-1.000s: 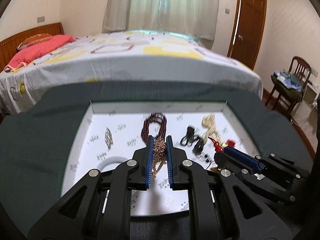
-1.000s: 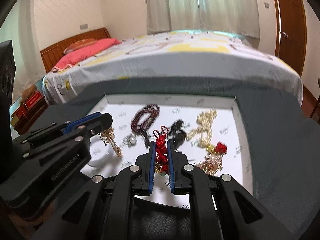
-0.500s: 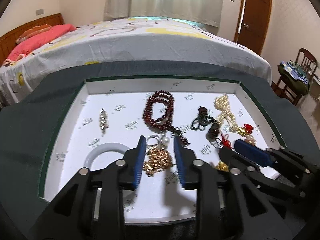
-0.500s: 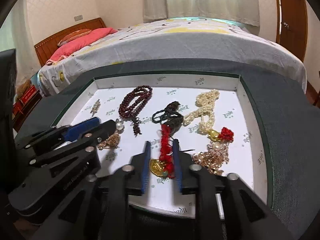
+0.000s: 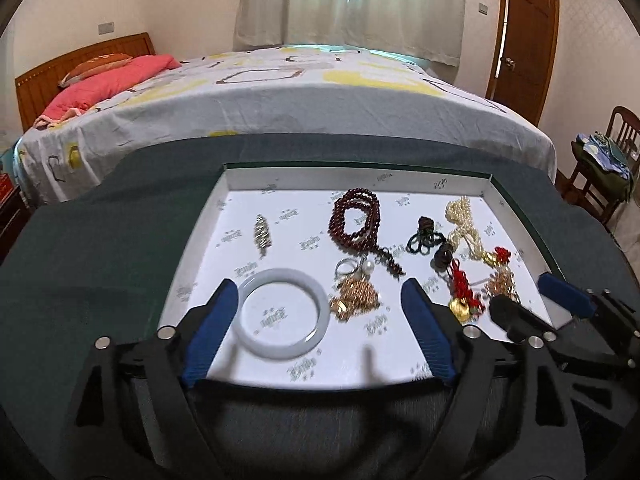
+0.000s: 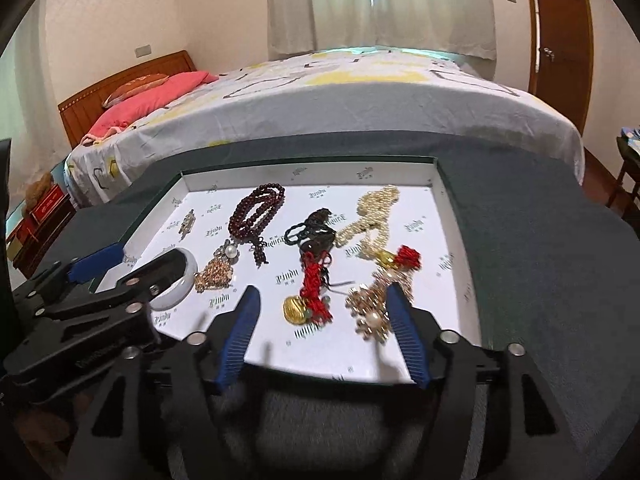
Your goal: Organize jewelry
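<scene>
Jewelry lies in the tray (image 5: pixel 234 184); my left gripper (image 5: pixel 318 300) and right gripper (image 6: pixel 320 300) have just opened their jaws wide, gripping nothing.

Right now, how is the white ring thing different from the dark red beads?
The white bangle is one smooth, solid hoop; the dark red bead string is many small round beads looped over itself. The bangle lies near the tray's front edge, the beads farther back. The bangle is pale and glassy, the beads dark. Both lie flat in the white tray.

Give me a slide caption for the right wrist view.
Right gripper open over a white tray of jewelry, red tassel charm lying between its fingers.
</scene>
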`<state>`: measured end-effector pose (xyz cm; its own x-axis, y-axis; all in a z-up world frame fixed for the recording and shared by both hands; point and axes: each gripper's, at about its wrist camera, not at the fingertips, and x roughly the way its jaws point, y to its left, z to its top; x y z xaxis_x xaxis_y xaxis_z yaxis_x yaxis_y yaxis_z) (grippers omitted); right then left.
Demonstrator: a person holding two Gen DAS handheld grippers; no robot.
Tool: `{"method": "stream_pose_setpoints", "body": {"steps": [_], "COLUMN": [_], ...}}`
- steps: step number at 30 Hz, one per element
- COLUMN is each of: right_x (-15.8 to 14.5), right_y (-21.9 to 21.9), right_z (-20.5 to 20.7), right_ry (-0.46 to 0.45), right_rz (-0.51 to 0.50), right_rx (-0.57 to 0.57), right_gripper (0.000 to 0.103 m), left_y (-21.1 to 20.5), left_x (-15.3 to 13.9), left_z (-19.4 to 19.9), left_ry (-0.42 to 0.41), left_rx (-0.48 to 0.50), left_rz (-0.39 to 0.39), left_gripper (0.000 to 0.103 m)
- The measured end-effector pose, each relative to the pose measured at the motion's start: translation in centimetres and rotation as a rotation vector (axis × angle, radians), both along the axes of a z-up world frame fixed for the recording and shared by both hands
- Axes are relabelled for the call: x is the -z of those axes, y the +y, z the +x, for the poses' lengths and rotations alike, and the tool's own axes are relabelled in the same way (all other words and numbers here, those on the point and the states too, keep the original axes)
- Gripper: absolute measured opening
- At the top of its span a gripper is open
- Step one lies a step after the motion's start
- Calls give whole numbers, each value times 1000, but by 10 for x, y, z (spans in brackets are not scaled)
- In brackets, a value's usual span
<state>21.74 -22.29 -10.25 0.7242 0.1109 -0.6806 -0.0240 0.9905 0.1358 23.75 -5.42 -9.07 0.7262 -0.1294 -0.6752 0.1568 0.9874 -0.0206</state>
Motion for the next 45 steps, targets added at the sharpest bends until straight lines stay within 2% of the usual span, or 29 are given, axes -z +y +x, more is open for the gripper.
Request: {"method": "stream_pose_setpoints", "body": {"steps": [6, 15, 18, 22, 31, 45], "right_x": [-18, -70, -85, -100, -111, -119], "right_y": [1, 7, 10, 15, 18, 20], "right_z": [-29, -83, -100, -117, -140, -157], "right_ry": [-14, -126, -162, -200, -237, -260], "right_rz": [-2, -25, -27, -38, -47, -67], "right_rx": [14, 21, 13, -3, -9, -4], "right_gripper": [71, 79, 79, 80, 80, 80], "left_y": [7, 23, 27, 36, 42, 45], "left_x": [-23, -71, -84, -100, -115, -123], "left_z": [-38, -97, -114, -134, -160, -173], "left_ry": [-41, -136, -154, -186, -198, -213], "left_rx": [-28, -61, -79, -92, -95, -100], "left_rz": [12, 0, 12, -12, -15, -35], "left_gripper": [90, 96, 98, 99, 99, 99]}}
